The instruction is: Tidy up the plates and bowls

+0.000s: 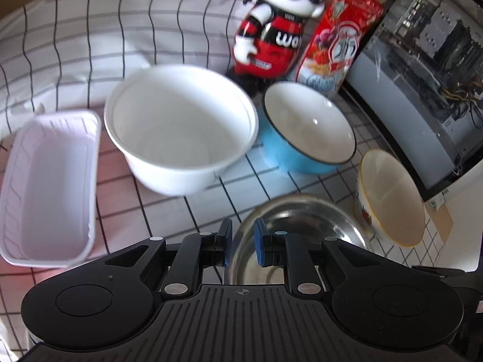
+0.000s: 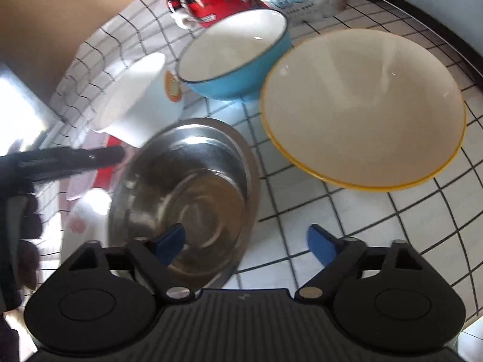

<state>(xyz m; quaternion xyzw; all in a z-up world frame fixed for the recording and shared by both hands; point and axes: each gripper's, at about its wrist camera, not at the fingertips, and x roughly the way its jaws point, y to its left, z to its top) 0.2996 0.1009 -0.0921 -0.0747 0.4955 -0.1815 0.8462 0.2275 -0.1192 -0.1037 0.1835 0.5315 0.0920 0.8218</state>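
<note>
My left gripper (image 1: pixel 243 242) is shut on the near rim of a steel bowl (image 1: pixel 302 226), one pad inside and one outside. The steel bowl also shows in the right wrist view (image 2: pixel 193 199), with the left gripper (image 2: pixel 114 155) reaching it from the left. Beyond it stand a large white bowl (image 1: pixel 181 126), a blue bowl with a white inside (image 1: pixel 308 126) and a cream bowl with a yellow rim (image 1: pixel 392 196). My right gripper (image 2: pixel 246 244) is open and empty, just above the steel bowl's right edge, near the cream bowl (image 2: pixel 362 108).
A white plastic tray (image 1: pixel 48 187) lies at the left on the checked tablecloth (image 1: pixel 75 45). A red robot toy (image 1: pixel 277 27) and a snack box (image 1: pixel 338 39) stand at the back. A monitor (image 1: pixel 422 75) stands at the right.
</note>
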